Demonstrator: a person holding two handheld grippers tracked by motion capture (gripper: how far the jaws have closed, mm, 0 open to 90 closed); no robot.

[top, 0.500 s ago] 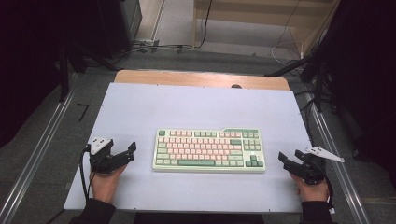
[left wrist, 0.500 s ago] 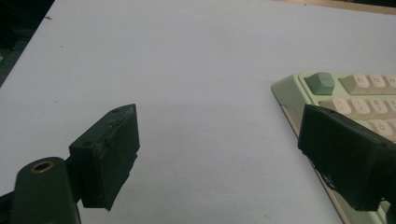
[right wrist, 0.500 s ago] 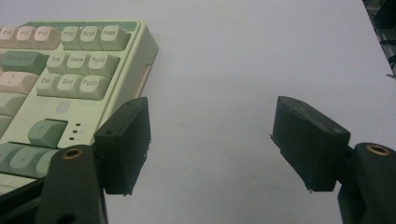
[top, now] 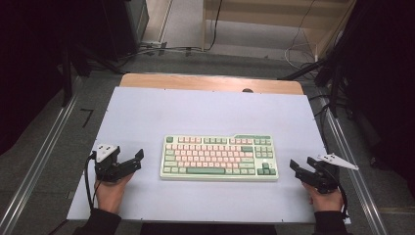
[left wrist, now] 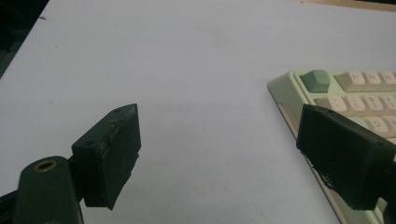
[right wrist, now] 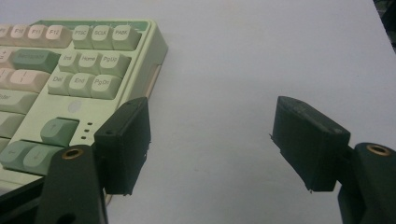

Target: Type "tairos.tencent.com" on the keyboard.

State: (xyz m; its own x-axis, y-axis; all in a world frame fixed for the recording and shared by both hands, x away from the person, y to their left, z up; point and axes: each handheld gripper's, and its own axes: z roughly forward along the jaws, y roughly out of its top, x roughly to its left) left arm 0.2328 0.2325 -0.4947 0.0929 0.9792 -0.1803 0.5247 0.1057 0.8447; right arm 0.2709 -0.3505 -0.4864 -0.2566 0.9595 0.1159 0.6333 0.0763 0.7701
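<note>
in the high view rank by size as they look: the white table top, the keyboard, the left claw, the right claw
1. white table top
2. keyboard
3. left claw and right claw: they look about alike, so no ranking between them.

We saw the keyboard lying flat on the table, near the middle and a bit closer to the person's side. The left gripper sat on the table to the left of the keyboard, near its left end but not touching it. The right gripper sat to the right of the keyboard, near its right end and also apart from it. The keyboard lay between the two grippers. Behind the keyboard, the table stretched on to its far edge.
</note>
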